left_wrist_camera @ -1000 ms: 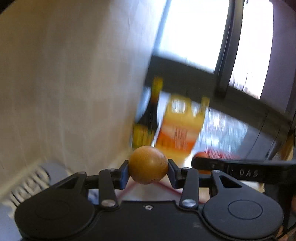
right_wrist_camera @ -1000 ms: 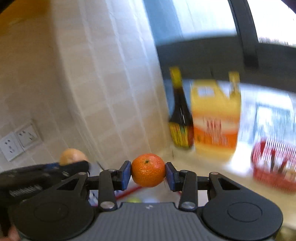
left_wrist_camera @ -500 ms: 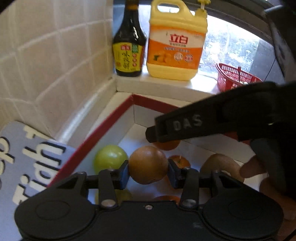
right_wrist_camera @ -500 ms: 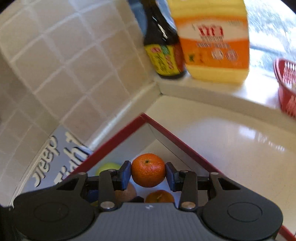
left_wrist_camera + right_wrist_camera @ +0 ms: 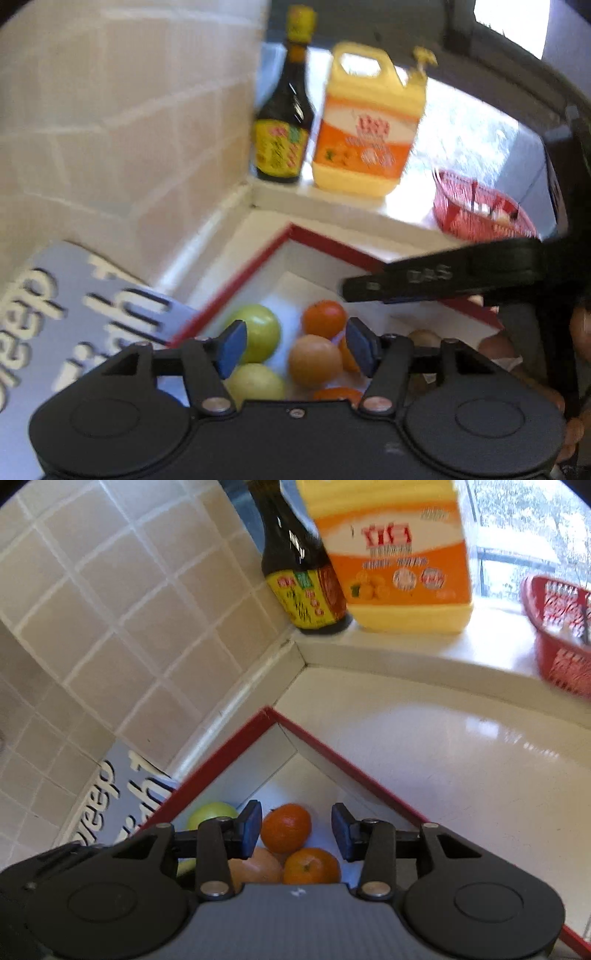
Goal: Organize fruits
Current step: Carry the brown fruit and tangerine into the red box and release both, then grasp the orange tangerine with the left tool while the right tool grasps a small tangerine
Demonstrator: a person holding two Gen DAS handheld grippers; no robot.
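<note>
Hovering with jaws just spread, the left gripper [image 5: 293, 347] has dropped its brownish fruit [image 5: 314, 360] into the red-rimmed box [image 5: 225, 749]; the right gripper [image 5: 295, 829] (apart too) seems clear of the mandarin [image 5: 286, 827], which could roll, bruising neighbours.

Pale square wall tiles [image 5: 122, 602] with light grout are seen to the left of the fingers. A glossy white countertop [image 5: 461, 760] is spread ahead and to the right (window glare is reflected in it). Beyond the fingertips, a raised white sill [image 5: 406, 650] is backed by a bright window [image 5: 517, 535] with a dark frame [image 5: 509, 62].
</note>
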